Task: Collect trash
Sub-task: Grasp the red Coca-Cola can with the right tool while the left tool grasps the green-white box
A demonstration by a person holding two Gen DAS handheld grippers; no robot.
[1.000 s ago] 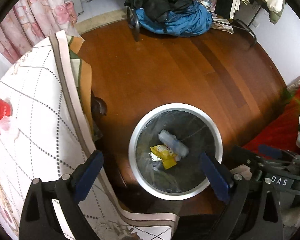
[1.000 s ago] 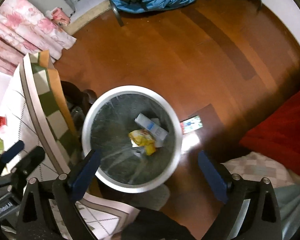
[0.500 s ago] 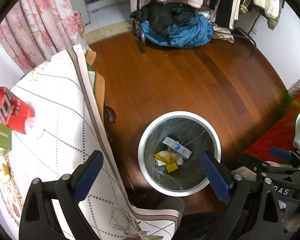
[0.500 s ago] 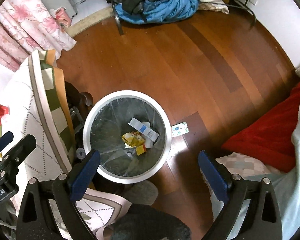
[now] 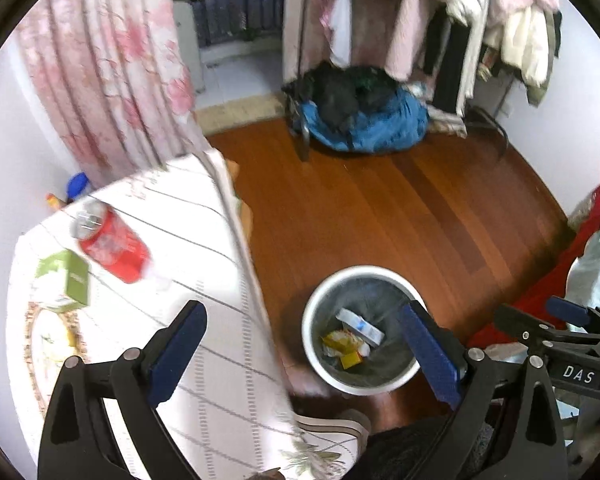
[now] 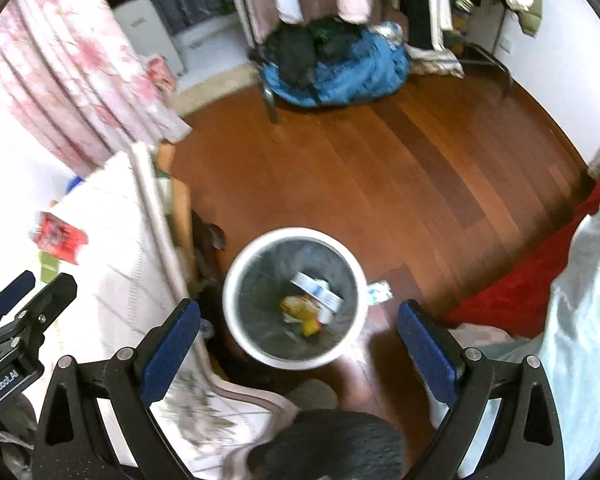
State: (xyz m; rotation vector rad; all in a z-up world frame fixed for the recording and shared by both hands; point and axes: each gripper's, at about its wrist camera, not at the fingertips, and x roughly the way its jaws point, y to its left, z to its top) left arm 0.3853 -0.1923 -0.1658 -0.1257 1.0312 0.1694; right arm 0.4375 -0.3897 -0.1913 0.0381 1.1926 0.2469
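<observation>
In the left wrist view, the left gripper (image 5: 302, 344) has its jaws spread wide with nothing between the blue pads (image 5: 176, 350). It hangs high above the right edge of the table (image 5: 204, 364), which is covered in a white cloth with dotted lines. A red can (image 5: 114, 242) lies on its side on the cloth toward the far edge, and a green box (image 5: 66, 278) sits just beside it, nearer the left edge. Off the table's right edge, a round white bin (image 5: 314, 354) stands on the wooden floor (image 5: 400, 216). Inside it lie a white and blue packet (image 5: 360, 326) and a yellow wrapper (image 5: 338, 340), touching each other. The right gripper (image 5: 556, 322) shows at the lower right, black with blue tips. A pile of blue and black clothes (image 5: 360, 116) lies on the floor at the far side, under a rack of hanging clothes.

In the right wrist view, the right gripper (image 6: 298, 346) is also wide open and holds nothing. It hangs over the bin (image 6: 236, 320), where the white and blue packet (image 6: 316, 290) and yellow wrapper (image 6: 296, 306) rest at the bottom. A small printed packet (image 6: 380, 290) lies on the floor (image 6: 380, 184) just beside the bin's right rim. The table (image 6: 112, 248) runs along the left, with the red can (image 6: 58, 238) blurred near its far left edge. The left gripper (image 6: 28, 300) reaches in at the left over the table. A red cloth (image 6: 540, 280) lies at the right.
</observation>
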